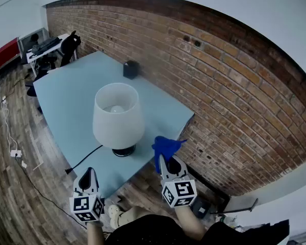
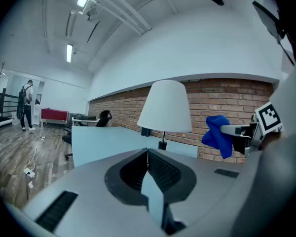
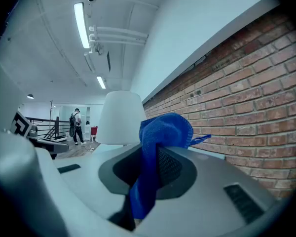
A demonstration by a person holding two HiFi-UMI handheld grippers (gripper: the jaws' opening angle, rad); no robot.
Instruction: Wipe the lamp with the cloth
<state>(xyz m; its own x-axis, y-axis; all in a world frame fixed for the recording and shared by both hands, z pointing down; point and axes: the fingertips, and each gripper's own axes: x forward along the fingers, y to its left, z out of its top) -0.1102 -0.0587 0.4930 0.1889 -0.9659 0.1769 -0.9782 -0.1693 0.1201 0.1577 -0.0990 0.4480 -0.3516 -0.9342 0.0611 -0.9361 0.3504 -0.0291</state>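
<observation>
A white lamp (image 1: 118,115) with a black base stands near the front edge of the pale blue table (image 1: 71,93); its black cord runs off the front. My right gripper (image 1: 169,161) is shut on a blue cloth (image 1: 165,147), held just right of the lamp's base. The blue cloth (image 3: 160,142) bunches out between the jaws in the right gripper view, with the lamp (image 3: 120,117) behind it. My left gripper (image 1: 86,177) hangs below the table's front edge, shut with nothing in it. In the left gripper view the lamp (image 2: 165,107) and the cloth (image 2: 218,135) show ahead.
A small black box (image 1: 131,69) sits at the table's back edge by the brick wall (image 1: 219,86). A desk with a black chair (image 1: 69,45) stands at the far left. Cables lie on the wooden floor (image 1: 10,152). A person (image 2: 25,105) stands far off.
</observation>
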